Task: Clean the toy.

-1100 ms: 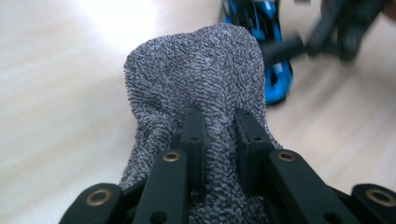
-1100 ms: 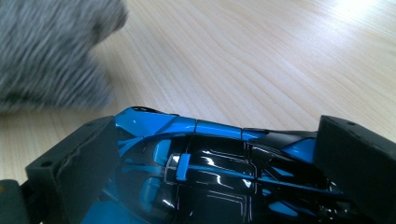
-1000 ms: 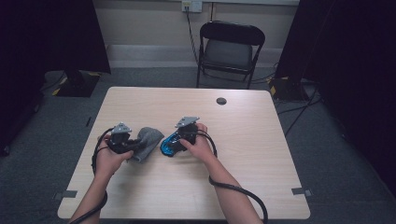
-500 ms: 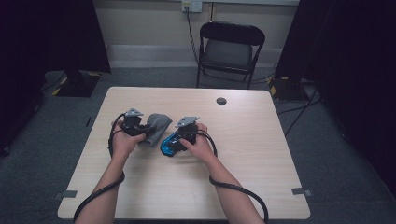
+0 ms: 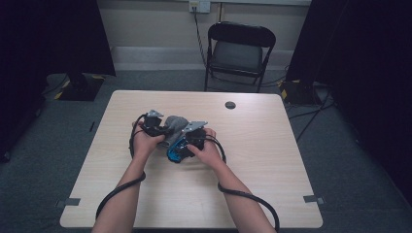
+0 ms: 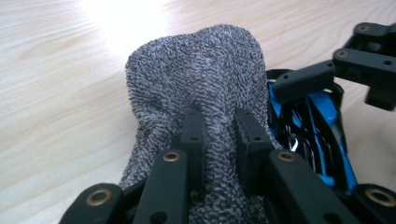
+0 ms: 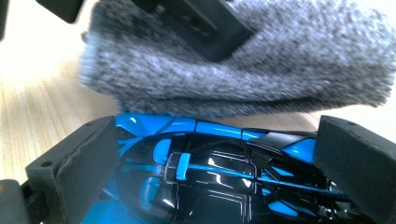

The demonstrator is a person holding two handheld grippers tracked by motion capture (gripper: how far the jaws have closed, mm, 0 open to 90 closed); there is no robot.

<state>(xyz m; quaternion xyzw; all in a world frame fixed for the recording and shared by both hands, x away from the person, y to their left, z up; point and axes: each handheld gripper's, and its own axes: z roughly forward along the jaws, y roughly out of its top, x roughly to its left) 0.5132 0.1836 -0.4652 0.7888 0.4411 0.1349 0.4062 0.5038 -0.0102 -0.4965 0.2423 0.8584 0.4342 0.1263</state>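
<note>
Fingers (image 6: 194,140) of the left gripper (image 6: 219,135) pinch a grey terry cloth (image 6: 205,84); the right gripper (image 7: 215,172) clamps a blue-and-black toy car (image 7: 219,168), touching the cloth, mid-worktop (image 5: 272,160), nearer its left edge.

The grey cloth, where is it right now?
In the high view the grey cloth is at mid-table, pinched in the left gripper and right against the blue toy car held by the right gripper.
</note>
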